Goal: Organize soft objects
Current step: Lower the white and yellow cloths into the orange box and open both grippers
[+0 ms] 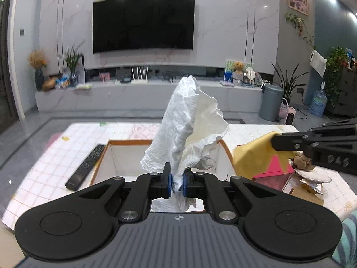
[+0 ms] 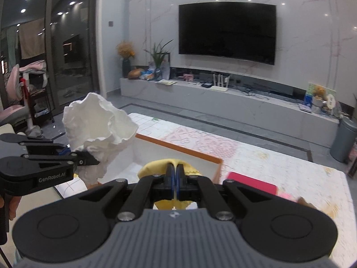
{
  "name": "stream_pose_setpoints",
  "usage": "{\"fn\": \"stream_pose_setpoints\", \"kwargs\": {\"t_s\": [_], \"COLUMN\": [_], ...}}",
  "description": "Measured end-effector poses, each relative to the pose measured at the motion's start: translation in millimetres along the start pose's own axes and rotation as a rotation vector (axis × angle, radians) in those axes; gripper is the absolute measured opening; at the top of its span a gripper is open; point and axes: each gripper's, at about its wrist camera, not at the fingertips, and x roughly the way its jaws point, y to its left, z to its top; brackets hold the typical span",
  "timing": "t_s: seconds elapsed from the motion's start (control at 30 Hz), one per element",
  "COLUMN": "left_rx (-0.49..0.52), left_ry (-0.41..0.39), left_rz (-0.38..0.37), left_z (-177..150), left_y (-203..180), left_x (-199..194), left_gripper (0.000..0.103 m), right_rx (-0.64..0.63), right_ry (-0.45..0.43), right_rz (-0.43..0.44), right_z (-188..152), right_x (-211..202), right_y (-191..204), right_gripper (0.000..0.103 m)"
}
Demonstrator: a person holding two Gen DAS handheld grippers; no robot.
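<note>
My left gripper is shut on a crumpled white cloth that stands up above the white box with an orange rim. The cloth also shows in the right wrist view, held by the left gripper. My right gripper is shut on a yellow cloth over the box's near end. In the left wrist view the right gripper pinches the yellow cloth just right of the box.
A black remote lies left of the box on the tiled tablecloth. A pink box, a small brown plush and wrappers lie at the right. A TV console and grey bin stand beyond.
</note>
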Motion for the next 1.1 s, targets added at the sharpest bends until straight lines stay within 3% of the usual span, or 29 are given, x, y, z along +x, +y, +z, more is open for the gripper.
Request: {"fn": "stream_pose_setpoints", "kwargs": {"t_s": [0.3,0.57,0.83,1.07,1.1], "left_rx": [-0.128,-0.180,-0.196,-0.182,-0.179], "left_ry": [0.212,0.399,0.527,0.582,0.583], "left_rz": [-0.144,-0.186,-0.153,-0.110,-0.113], "left_z": [2,0,-15,-24,-24], "left_y": [20,24,32,34,34], "left_x": [70,135,163,170,169], "left_gripper": [0.009,0.010,0.011,0.015,0.020], "right_rx": [0.005,-0.065,-0.127,-0.140,-0.143], "right_ry": [0.154,0.279,0.369,0.415,0.419], "right_rz": [0.052,0.069,0.097,0.102,0.102], "right_z": [-4,-13,-30,-38,-38], "right_x": [76,128,161,181,183], "right_y": [-6,-18,-23,-21,-21], "right_gripper": [0.000,0.000,0.000,0.000,0.000]}}
